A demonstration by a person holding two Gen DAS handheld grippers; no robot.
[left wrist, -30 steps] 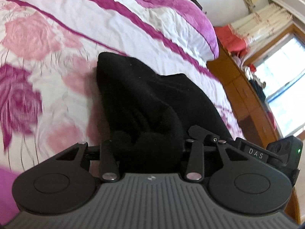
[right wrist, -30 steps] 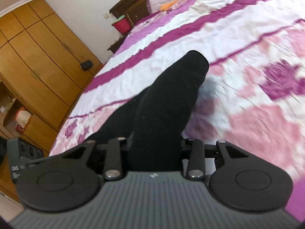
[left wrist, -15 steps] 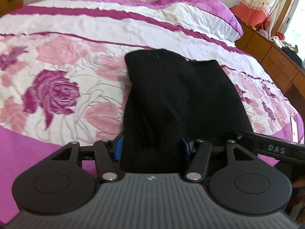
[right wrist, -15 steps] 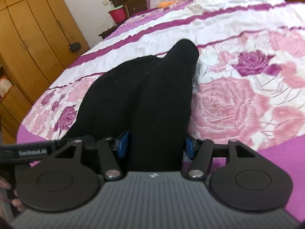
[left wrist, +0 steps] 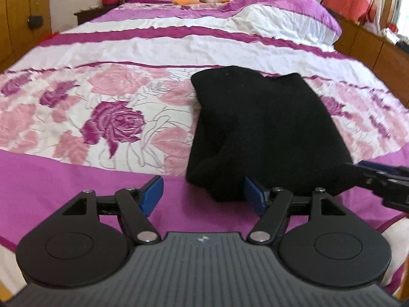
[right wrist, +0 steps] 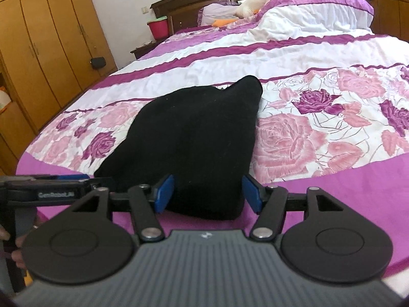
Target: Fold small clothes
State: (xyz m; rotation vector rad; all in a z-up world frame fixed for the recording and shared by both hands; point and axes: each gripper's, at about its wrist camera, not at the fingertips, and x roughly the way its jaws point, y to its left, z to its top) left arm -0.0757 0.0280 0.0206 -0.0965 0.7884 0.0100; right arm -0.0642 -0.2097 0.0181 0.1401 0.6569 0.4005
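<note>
A black folded garment (left wrist: 268, 128) lies flat on the flowered bedspread (left wrist: 115, 117) near the bed's front edge. My left gripper (left wrist: 203, 198) has its jaws opening; the garment's near left corner lies between them beside the right blue pad (left wrist: 253, 199), and the left pad stands clear of it. In the right wrist view the garment (right wrist: 194, 133) has its near right end between the pads of my right gripper (right wrist: 208, 194), which is open and no longer squeezes the cloth. Each gripper shows at the edge of the other's view.
A pink-and-white pillow (left wrist: 281, 7) and a cream soft toy (right wrist: 253, 0) lie at the head of the bed. A red bucket (right wrist: 158, 26) stands on the nightstand. Wooden wardrobes (right wrist: 38, 38) line the left wall, and low cabinets (left wrist: 370, 43) run along the right.
Both grippers let go of the black garment and opened. They swung from tilted to level and drew back toward the bed's front edge, leaving the garment flat on the cover.
</note>
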